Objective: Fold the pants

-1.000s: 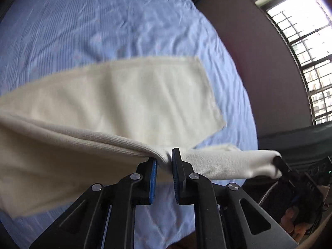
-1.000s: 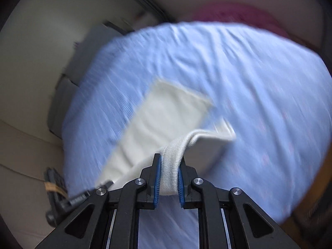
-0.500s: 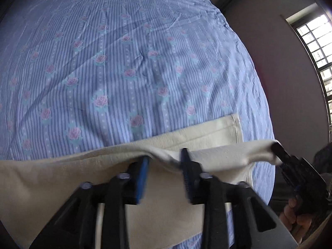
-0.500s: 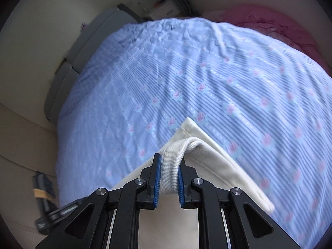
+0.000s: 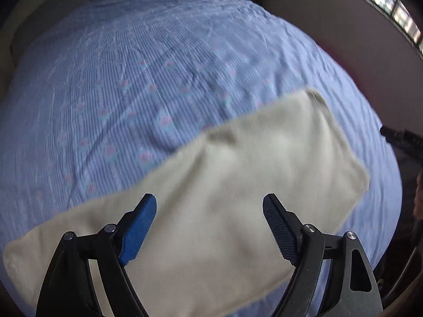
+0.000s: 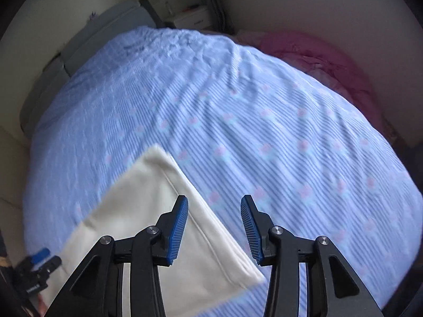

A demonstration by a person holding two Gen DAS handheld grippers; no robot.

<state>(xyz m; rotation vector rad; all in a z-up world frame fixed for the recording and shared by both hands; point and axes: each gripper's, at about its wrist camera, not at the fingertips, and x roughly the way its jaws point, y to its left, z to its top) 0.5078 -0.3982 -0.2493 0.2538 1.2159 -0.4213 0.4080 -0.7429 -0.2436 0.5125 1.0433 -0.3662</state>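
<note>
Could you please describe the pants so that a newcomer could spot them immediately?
Find the bed's blue striped sheet with small pink roses. At its near edge, below both open grippers, lie the pants, flat. They are the only plain cream cloth there.

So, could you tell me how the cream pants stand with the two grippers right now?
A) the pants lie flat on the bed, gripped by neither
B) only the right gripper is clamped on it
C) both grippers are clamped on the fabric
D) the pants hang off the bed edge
A: the pants lie flat on the striped bedsheet, and both the left gripper and the right gripper, whose jaws have just been opening, stand apart with nothing pinched between them.
</note>
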